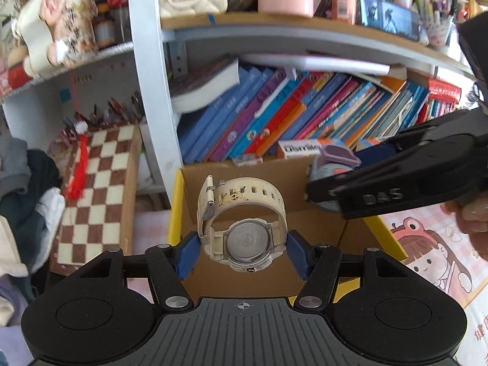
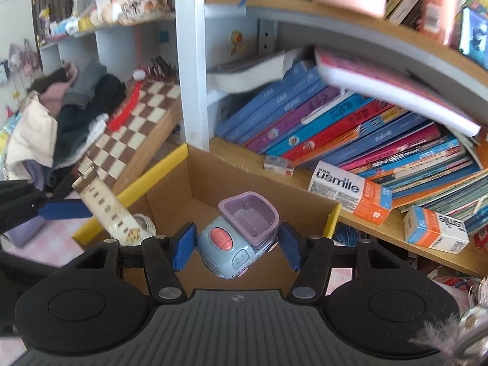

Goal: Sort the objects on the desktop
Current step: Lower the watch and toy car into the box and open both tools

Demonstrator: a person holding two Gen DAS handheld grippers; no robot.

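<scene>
- Left tongs [image 1: 242, 248] are pinching a cream wristwatch [image 1: 244, 228] by its case, case back toward the camera, strap looped up above the blue pads.
- Right tongs [image 2: 236, 247] are clamped on a small toy car [image 2: 238, 238], pale blue body with a pink button and a purple tub on top.
- Both items hang in the air over an open cardboard box [image 2: 244, 183] with yellow-taped edges, parked against the bookshelf [image 2: 350, 140] on the tabletop.
- In the right view the watch strap [image 2: 103, 201] pokes in from the left, right over the box's yellow rim, so the watch looks closer to the edge than the car does.
- My read: this is the drop-off step, both pieces bound for the box.
- To do it well, bring the left tongs further in over the box floor first; released from where it is now, the strap could catch the rim and tip the watch outside.
- Lower each piece close to the cardboard before letting go; the watch has a glass face and the car will roll on its wheels.
- The two tongs sit near each other, so stagger the releases and keep them from knocking.
- Toothpaste cartons [image 2: 350, 192] on the shelf edge lie just beyond the box; steer clear of them.
</scene>
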